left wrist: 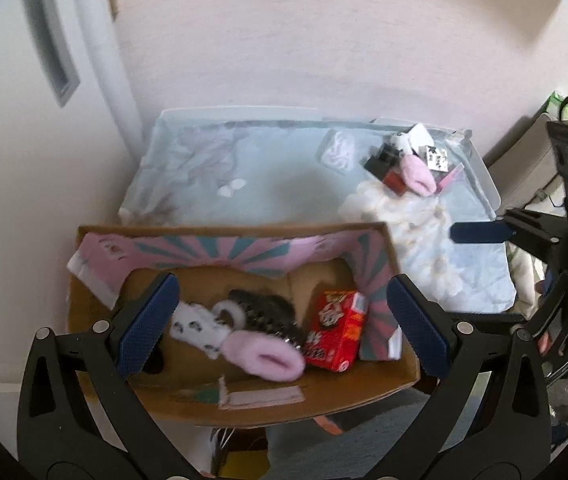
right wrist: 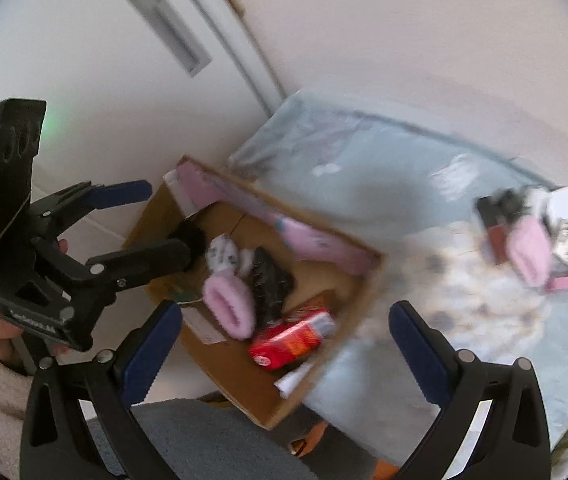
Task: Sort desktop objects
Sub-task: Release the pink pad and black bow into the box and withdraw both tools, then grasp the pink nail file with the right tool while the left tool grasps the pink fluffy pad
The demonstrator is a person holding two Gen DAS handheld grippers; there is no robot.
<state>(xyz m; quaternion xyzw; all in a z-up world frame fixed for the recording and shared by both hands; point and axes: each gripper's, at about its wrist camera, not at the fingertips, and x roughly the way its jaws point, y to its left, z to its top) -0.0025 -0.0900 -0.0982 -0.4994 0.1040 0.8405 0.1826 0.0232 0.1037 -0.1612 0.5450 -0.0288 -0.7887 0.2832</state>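
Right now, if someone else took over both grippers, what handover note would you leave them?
Left gripper: open, empty, over the cardboard box.
Right gripper: open, empty, at the box's near corner.
In the box: white-and-pink sock, black hairbrush, red carton.
Done: those three look sorted.
Left: the pile on the blue cloth at the far right, with a matching pink sock, small black and red items and a white card. Details there are blurred.

Items I cannot resolve: motion-blurred pile of small objects point(right wrist: 532, 236) on the pale blue desk point(right wrist: 364, 200); dark furry item point(left wrist: 155, 364) half-hidden behind my left blue-padded finger point(left wrist: 147, 320); open brown cardboard box point(right wrist: 243, 384), near corner smeared.
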